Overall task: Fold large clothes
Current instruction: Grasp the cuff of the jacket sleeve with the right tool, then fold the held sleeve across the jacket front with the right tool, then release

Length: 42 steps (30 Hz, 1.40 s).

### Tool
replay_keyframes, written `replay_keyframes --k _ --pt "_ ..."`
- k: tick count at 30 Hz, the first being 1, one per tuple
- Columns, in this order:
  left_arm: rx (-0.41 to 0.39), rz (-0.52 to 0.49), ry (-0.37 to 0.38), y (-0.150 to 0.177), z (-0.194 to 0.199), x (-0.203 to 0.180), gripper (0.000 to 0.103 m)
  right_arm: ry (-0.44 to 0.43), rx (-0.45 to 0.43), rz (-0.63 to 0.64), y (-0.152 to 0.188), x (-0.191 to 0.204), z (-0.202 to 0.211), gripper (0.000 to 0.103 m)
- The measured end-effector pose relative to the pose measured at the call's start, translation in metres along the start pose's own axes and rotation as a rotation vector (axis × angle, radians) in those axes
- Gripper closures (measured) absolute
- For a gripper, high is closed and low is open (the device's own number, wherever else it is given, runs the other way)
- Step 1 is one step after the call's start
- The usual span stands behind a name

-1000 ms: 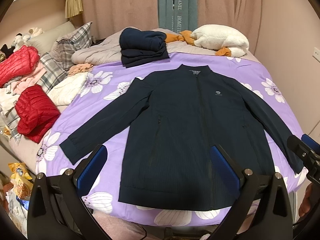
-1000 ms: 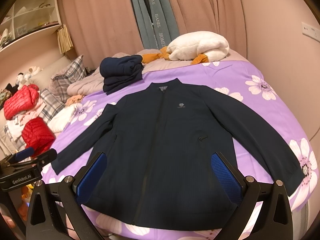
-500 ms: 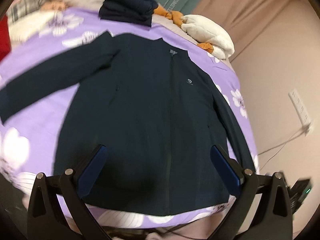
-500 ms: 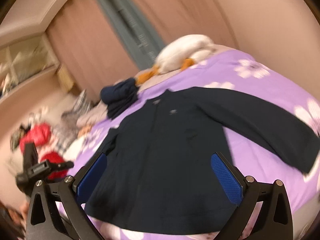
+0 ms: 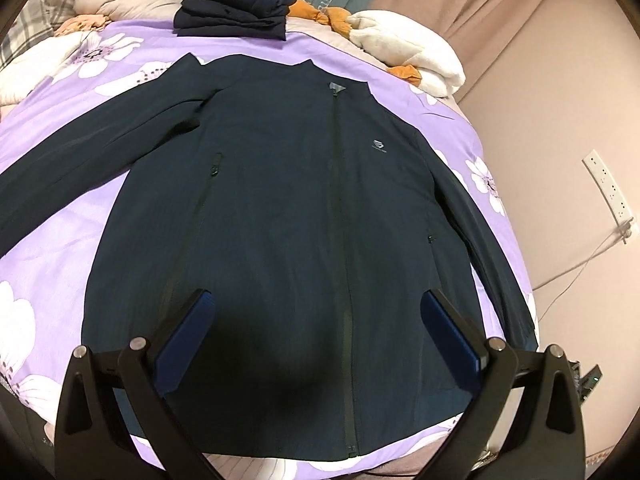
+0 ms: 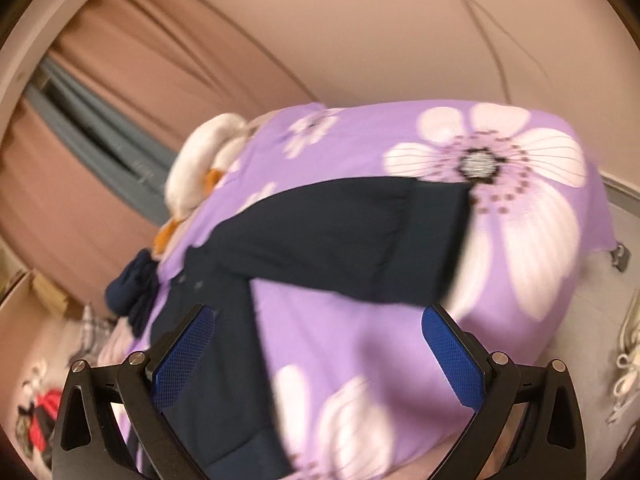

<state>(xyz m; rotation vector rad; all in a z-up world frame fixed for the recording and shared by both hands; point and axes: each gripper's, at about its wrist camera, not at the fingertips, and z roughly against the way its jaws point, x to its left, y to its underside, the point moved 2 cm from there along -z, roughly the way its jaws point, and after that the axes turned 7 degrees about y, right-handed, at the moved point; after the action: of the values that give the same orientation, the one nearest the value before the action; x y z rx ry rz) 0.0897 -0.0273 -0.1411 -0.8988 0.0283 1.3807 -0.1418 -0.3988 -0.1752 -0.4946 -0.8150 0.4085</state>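
A dark navy zip jacket [image 5: 288, 220] lies flat, front up, on the purple flowered bedspread [image 5: 60, 128], both sleeves spread out. My left gripper [image 5: 318, 336] hovers open over the jacket's lower front, holding nothing. In the right wrist view, blurred and tilted, the jacket's right sleeve [image 6: 340, 240] stretches across the bedspread [image 6: 540, 220] with its cuff near a big white flower. My right gripper [image 6: 318, 354] is open above the purple cloth just below that sleeve, empty.
A stack of folded navy clothes [image 5: 236, 4] sits at the head of the bed beside a white and orange plush [image 5: 408, 48]. A wall with a socket strip [image 5: 608, 184] and cable runs along the right. Curtains [image 6: 140, 92] hang behind.
Both grippers swung right. The left one moved in closer over the jacket's body. The right one turned sharply toward the jacket's right sleeve and the bed's corner.
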Motion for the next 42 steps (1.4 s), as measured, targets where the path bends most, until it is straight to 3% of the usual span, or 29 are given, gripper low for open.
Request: replay_keyframes --k 8,18,21,23,29,34,38,42 --pt "0.002 -0.032 -0.047 -0.005 -0.005 -0.007 0.0 0.04 0.029 -0.083 -0.012 -0.04 -0.033 0.0" --pt "0.029 -0.04 -0.041 -0.008 -0.019 -0.028 0.0 -0.066 -0.03 -0.137 -0.031 -0.054 -0.051 0.004" --pt "0.047 -0.045 -0.04 -0.006 -0.024 -0.034 0.0 -0.068 -0.041 -0.146 -0.035 -0.056 -0.051 0.024" --pt "0.05 -0.047 -0.047 -0.006 -0.026 -0.035 0.0 -0.049 -0.025 -0.143 -0.034 -0.059 -0.051 0.045" --pt "0.056 -0.011 -0.107 -0.005 -0.031 -0.025 0.0 0.043 0.013 -0.105 -0.039 -0.062 -0.048 0.084" --pt "0.052 0.052 -0.074 -0.005 -0.027 -0.008 0.0 0.088 -0.061 -0.025 -0.06 -0.027 -0.03 0.092" --pt "0.036 0.059 -0.085 -0.007 -0.023 0.002 0.0 0.1 -0.117 -0.039 -0.086 0.007 -0.018 0.093" --pt "0.032 0.07 -0.094 -0.013 -0.02 0.019 0.0 0.094 -0.152 0.057 -0.108 0.071 -0.011 0.093"
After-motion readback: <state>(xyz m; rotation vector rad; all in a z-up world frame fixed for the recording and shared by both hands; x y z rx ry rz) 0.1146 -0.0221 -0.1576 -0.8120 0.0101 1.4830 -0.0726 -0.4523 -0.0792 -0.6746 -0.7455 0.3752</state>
